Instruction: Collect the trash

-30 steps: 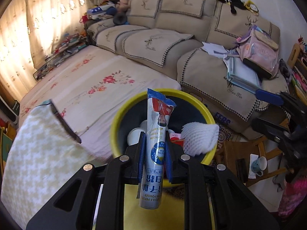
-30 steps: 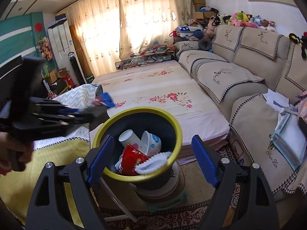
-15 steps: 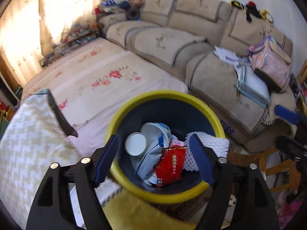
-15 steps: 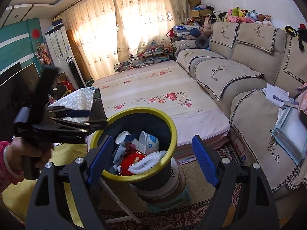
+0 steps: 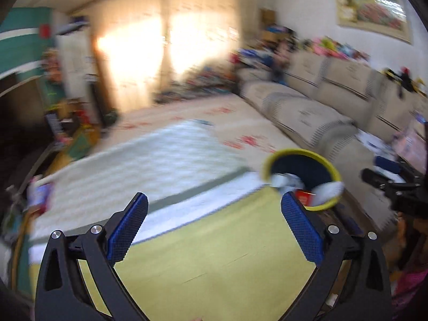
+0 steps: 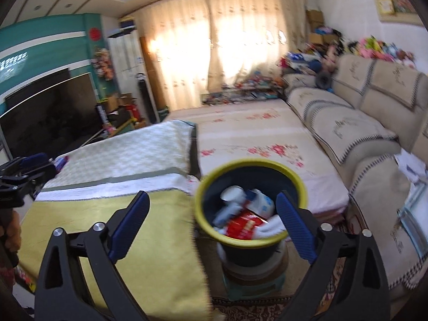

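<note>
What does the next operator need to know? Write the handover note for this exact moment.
Left gripper: open, empty, over the yellow cloth.
Right gripper: open, empty, aimed at the near edge of the bin.
Bin, yellow rim, stands right of the cloth-covered table; inside are a red packet, white cups and white foam net.
Done: trash sits in the bin, nothing is held.
Left: blurred items at the table's far left edge may be trash; check them.

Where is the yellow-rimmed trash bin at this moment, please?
In the right wrist view, the trash bin stands low and centre-right, just off the right edge of the yellow tablecloth, in front of the floral mat beside the sofa.
</note>
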`<control>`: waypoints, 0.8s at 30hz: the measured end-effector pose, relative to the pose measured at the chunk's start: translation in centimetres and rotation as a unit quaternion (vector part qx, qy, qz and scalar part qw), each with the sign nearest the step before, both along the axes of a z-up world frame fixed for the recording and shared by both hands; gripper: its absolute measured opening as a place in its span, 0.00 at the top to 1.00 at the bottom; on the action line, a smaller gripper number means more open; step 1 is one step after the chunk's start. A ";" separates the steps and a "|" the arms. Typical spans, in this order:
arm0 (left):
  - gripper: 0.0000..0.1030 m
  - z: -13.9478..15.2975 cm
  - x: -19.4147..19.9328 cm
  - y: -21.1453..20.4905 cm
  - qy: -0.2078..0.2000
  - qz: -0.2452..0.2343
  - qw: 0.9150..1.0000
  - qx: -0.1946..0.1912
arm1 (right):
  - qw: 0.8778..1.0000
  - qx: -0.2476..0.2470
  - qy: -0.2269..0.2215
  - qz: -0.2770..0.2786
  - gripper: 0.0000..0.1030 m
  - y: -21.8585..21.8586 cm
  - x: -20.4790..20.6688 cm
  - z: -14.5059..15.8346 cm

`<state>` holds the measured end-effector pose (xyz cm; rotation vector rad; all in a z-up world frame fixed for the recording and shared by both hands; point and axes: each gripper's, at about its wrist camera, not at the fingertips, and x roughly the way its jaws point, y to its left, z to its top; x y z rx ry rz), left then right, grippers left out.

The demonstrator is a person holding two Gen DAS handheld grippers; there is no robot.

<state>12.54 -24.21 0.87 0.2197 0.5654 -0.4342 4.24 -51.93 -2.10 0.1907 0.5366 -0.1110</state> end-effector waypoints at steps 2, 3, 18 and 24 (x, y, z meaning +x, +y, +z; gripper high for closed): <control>0.05 0.8 -1.6 3.7 -0.014 0.047 0.999 -0.007 | 1.000 -0.013 -0.011 0.014 0.08 1.9 -0.4 1.0; 0.05 1.3 -2.4 5.7 -0.017 0.066 0.998 -0.015 | 1.000 -0.018 -0.014 0.016 0.08 2.5 -0.5 1.5; 0.05 0.2 -12.5 17.3 -0.013 0.183 0.981 -0.066 | 0.997 -0.049 -0.024 0.054 0.07 8.8 -4.2 2.8; 0.05 0.4 -13.5 17.7 -0.025 0.192 0.979 -0.070 | 0.997 -0.041 -0.032 0.056 0.07 8.9 -4.9 3.0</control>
